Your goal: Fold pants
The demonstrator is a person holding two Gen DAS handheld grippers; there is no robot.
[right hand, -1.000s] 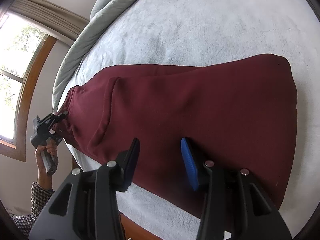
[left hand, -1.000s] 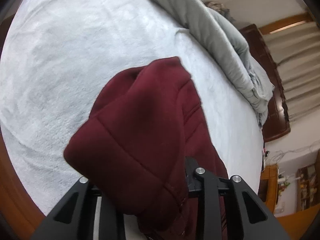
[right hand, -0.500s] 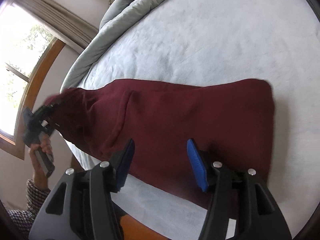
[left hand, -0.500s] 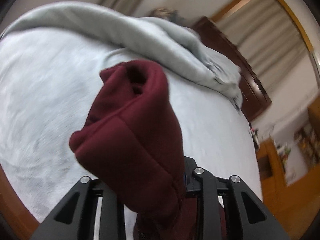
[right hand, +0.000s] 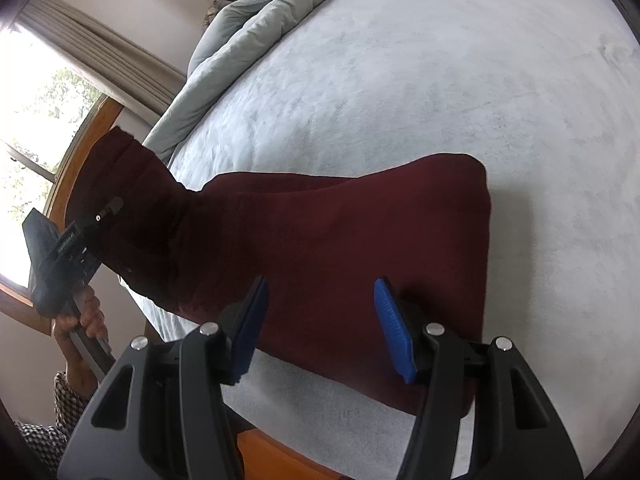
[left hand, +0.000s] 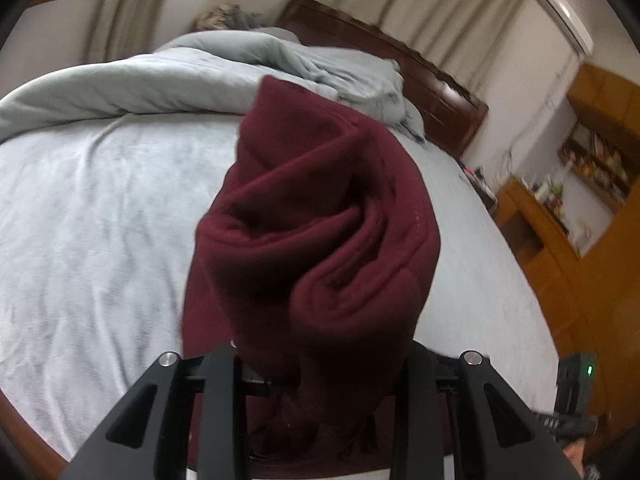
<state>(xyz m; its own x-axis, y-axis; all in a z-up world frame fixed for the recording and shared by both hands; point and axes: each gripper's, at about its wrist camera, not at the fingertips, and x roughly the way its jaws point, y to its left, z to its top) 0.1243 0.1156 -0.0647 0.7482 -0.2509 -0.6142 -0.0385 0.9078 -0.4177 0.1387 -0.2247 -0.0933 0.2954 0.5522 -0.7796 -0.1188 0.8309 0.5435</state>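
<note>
Dark red pants [right hand: 340,232] lie stretched across the pale bed sheet [right hand: 400,80], one end flat at the right. The other end is lifted off the bed at the left. There my left gripper [right hand: 80,240] is shut on the bunched cloth, with a person's hand [right hand: 80,320] on its handle. In the left wrist view the gathered red pants [left hand: 320,220] hang over my left gripper [left hand: 320,364] and hide its fingertips. My right gripper [right hand: 320,292] hovers open above the near edge of the pants. Its blue pads [right hand: 390,328] stand apart and hold nothing.
A rumpled grey duvet [left hand: 200,76] is piled at the head of the bed by the dark headboard [left hand: 420,80]. The wooden bed frame [right hand: 272,452] runs along the near edge. A window [right hand: 32,120] with curtains is on the left and wooden cabinets [left hand: 580,220] on the right.
My left gripper rose and rolled, lifting its end of the pants off the sheet into a bunched fold. My right gripper's jaws widened and drew slightly back from the cloth.
</note>
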